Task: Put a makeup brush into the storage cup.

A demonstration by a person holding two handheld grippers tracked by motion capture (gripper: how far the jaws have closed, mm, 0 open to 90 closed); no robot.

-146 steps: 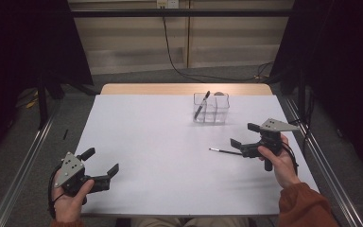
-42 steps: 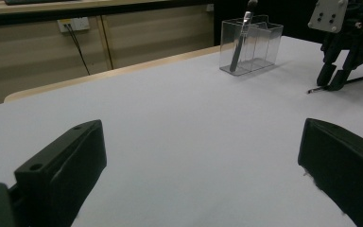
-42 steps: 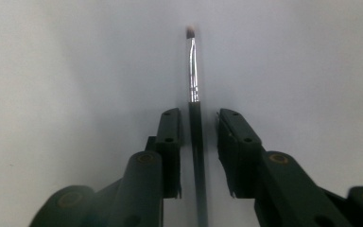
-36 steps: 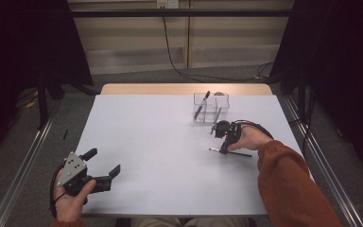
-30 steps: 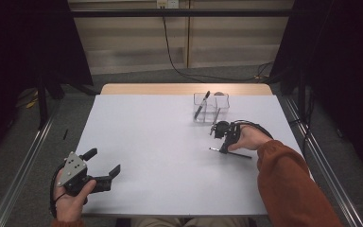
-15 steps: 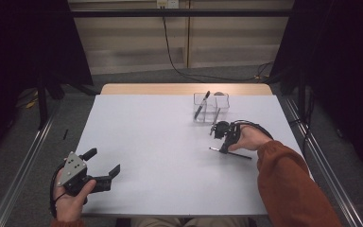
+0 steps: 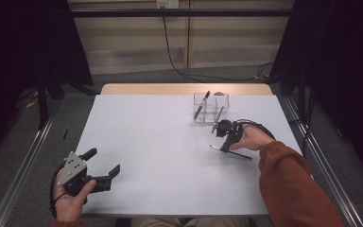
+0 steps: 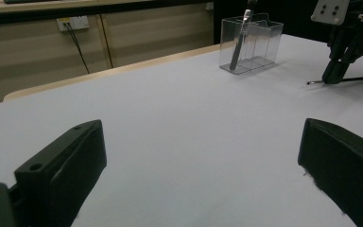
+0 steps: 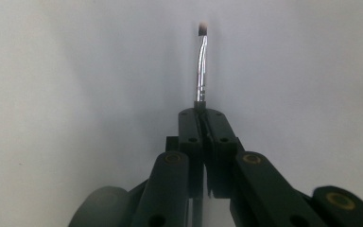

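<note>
A thin brush (image 7: pixel 231 152) with a silver ferrule lies on the white table (image 7: pixel 160 142) at the right. My right gripper (image 7: pixel 223 147) points down at it and is shut on it; in the right gripper view the jaws are pressed together around the brush (image 9: pixel 201 75), whose small tip sticks out beyond them. Behind it stands a clear plastic holder (image 7: pixel 211 106) with a dark pen (image 7: pixel 201 105) leaning inside. My left gripper (image 7: pixel 105 163) rests at the front left, open, with nothing between its fingers (image 8: pixel 61 165). The left gripper view shows the holder (image 8: pixel 251 45) and the right gripper (image 8: pixel 333 75).
The table's wooden far edge (image 7: pixel 184 89) lies just behind the holder. Metal rails (image 7: pixel 23 165) run along both sides of the table. A black cable (image 7: pixel 170 47) hangs down the back wall.
Since 4.9 s ago my right gripper has moved in from the right edge, tipped down onto the brush and shut on it. Over the last second nothing moved.
</note>
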